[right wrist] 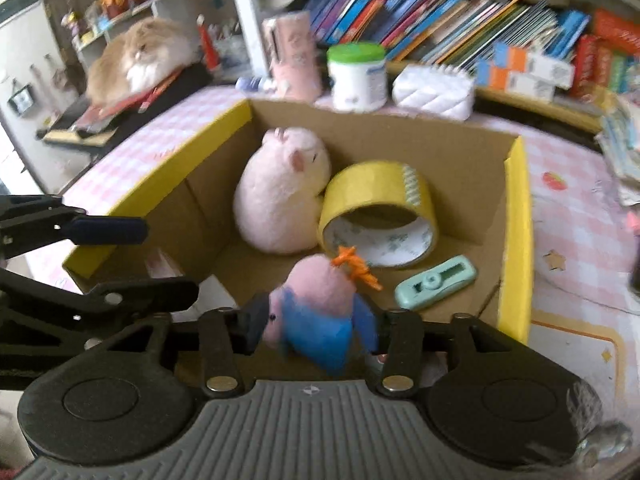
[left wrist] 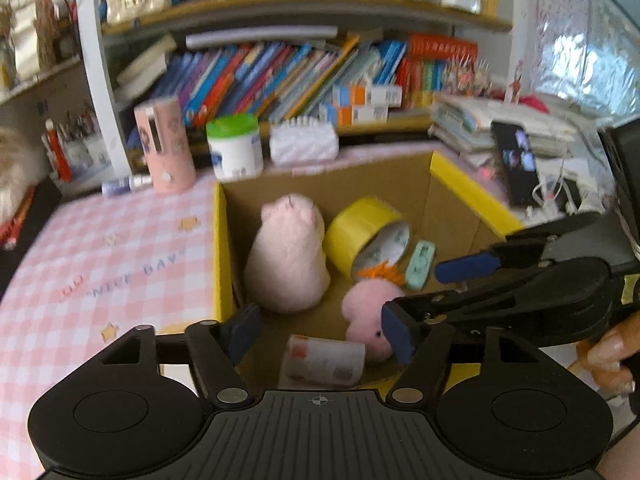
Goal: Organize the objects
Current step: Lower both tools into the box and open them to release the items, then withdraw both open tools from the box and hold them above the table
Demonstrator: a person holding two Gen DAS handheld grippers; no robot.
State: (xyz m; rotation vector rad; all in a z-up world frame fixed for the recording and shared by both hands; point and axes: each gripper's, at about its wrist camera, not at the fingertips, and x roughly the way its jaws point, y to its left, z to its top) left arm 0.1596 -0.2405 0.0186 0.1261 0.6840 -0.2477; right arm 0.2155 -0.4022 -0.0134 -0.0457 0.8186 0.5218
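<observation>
The cardboard box (right wrist: 400,140) with yellow flaps stands open on the pink checked tablecloth (left wrist: 100,248), both grippers poised over its near edge. Inside, the big pink plush (right wrist: 280,188) sits upright against the far left wall, the yellow tape roll (right wrist: 380,212) lies on its side touching it, and a mint green gadget (right wrist: 436,282) lies flat by the right wall. The small pink doll (right wrist: 320,312), in blue with orange hair, sits between the right gripper (right wrist: 316,332) fingers, head towards the tape; the jaws stand narrow, and whether the pads press it I cannot tell. The left gripper (left wrist: 320,332) hangs half open and empty above a small printed roll (left wrist: 324,360), lying crosswise just beneath. The doll's lower half is hidden, and motion blur softens everything.
</observation>
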